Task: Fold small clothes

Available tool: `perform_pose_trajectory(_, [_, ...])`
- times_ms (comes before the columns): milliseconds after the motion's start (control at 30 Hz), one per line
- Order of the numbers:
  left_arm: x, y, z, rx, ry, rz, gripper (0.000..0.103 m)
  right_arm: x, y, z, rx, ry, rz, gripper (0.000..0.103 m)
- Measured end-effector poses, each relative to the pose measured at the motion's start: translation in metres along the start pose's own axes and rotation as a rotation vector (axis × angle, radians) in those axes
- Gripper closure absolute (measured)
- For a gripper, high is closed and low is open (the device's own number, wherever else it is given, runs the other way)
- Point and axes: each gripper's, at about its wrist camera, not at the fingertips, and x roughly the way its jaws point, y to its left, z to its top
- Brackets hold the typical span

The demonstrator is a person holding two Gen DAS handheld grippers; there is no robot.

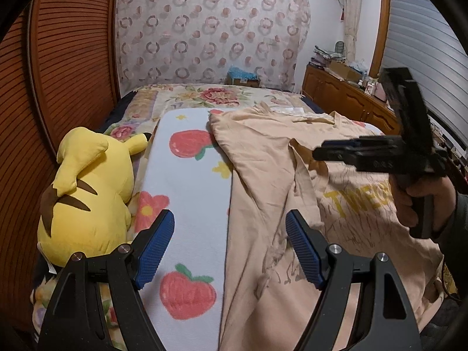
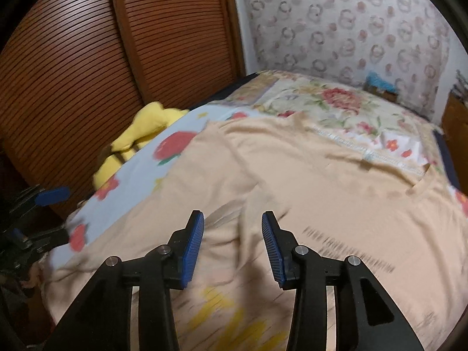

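While spread on the bed (image 1: 187, 93), peach T-shirt (image 1: 263, 175) creased, yellow lettering | left gripper (image 1: 229, 248), right gripper (image 2: 232, 248) jaws apart, empty

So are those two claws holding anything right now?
No, nothing. The left claw and the right claw both stand open above the peach T-shirt, with no cloth pinched between their blue pads.

The right gripper (image 2: 232, 222), jaws parted with nothing between the blue pads (image 2: 193, 242), hangs above a peach T-shirt (image 2: 307, 181) spread on a fruit-print blanket (image 2: 175, 143), with a yellow plush toy (image 2: 140, 134) beside slatted wooden doors (image 2: 87, 67).
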Motion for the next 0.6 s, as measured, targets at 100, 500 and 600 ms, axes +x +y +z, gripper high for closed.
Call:
perform_pose_trajectory(100, [-0.004, 0.001, -0.004, -0.011, -0.002, -0.002, 0.024, -0.008, 0.014, -0.016, -0.028, 0.023, 0.056, 0.060])
perform_pose_trajectory(500, [-0.019, 0.004, -0.015, -0.025, -0.013, 0.015, 0.024, 0.006, 0.052, -0.050, -0.166, 0.105, 0.116, 0.079])
perform_pose_trajectory(600, [-0.020, 0.004, -0.014, -0.023, -0.017, 0.015, 0.024, 0.009, 0.048, -0.048, -0.174, 0.091, 0.111, 0.098])
